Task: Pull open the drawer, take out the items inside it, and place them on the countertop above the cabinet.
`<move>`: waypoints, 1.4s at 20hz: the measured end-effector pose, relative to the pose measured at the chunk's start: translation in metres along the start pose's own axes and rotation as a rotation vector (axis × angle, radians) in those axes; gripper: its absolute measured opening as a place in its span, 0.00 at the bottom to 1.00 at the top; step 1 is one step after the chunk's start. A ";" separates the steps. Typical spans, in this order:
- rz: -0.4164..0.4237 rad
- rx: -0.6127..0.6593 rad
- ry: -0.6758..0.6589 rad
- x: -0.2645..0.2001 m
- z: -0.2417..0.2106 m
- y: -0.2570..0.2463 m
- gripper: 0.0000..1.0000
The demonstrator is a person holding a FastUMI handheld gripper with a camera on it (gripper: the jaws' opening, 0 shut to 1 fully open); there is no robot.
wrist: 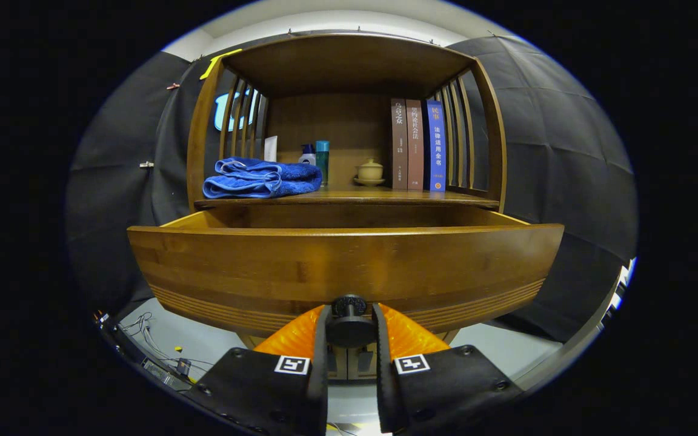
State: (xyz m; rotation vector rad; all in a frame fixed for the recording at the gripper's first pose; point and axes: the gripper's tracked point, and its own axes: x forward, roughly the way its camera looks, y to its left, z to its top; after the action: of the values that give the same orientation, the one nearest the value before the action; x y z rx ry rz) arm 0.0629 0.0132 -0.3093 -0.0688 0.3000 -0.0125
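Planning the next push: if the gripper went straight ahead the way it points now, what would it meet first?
The gripper has both fingers closed on the drawer knob, so it would at once press the knob into the drawer front right behind it.

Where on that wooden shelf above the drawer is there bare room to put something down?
Bare wood lies between the folded blue towel and the small lidded teacup, along the wooden shelf's front edge. The left is crowded with towel and bottles; three upright books fill the right. The tongs grip the round drawer knob.
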 end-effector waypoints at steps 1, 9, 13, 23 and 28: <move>0.003 -0.006 0.004 -0.003 -0.003 0.000 0.36; -0.010 -0.003 -0.010 -0.014 -0.006 -0.002 0.36; -0.019 0.003 0.012 -0.014 -0.007 -0.002 0.38; -0.108 -0.022 0.092 -0.069 0.004 -0.014 0.99; -0.121 -0.087 0.187 -0.083 0.059 -0.009 0.99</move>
State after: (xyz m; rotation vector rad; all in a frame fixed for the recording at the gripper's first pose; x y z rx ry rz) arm 0.0011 0.0100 -0.2281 -0.1730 0.4827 -0.1267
